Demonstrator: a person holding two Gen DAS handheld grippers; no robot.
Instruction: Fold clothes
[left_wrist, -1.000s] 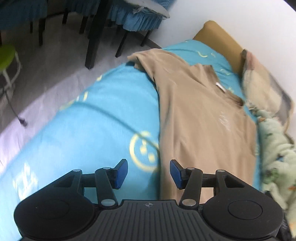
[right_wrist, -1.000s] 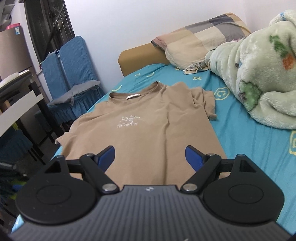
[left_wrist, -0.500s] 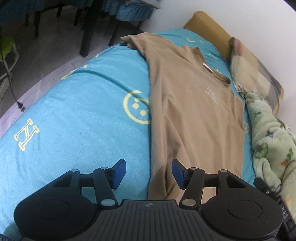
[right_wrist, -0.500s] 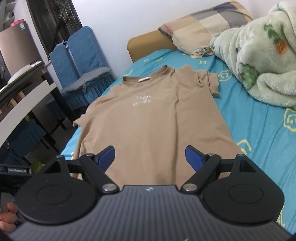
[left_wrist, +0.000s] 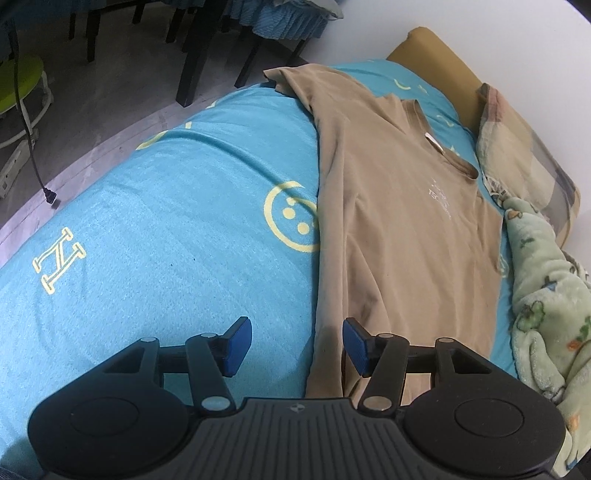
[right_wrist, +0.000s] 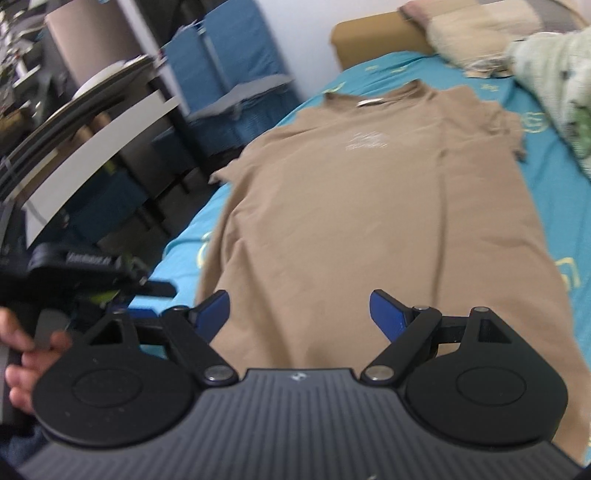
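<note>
- I find the T-shirt (left_wrist: 406, 240) spread flat, chest up, along the bed (left_wrist: 166, 240), collar toward the pillow (left_wrist: 517, 147); I judge it laid out so for folding.
- My left gripper (left_wrist: 297, 345) hangs over the shirt's lower left edge, jaws released, nothing between the pads; well placed, I judge, to take that corner.
- My right gripper (right_wrist: 299, 312) sits above the hem, jaws closing but gripping no cloth.
- Left view alone shows the floor and the blanket (left_wrist: 546, 295) flanking the shirt.
- Right view alone shows both sleeves, blurred, and a hand (right_wrist: 26, 354) on the other gripper.
</note>
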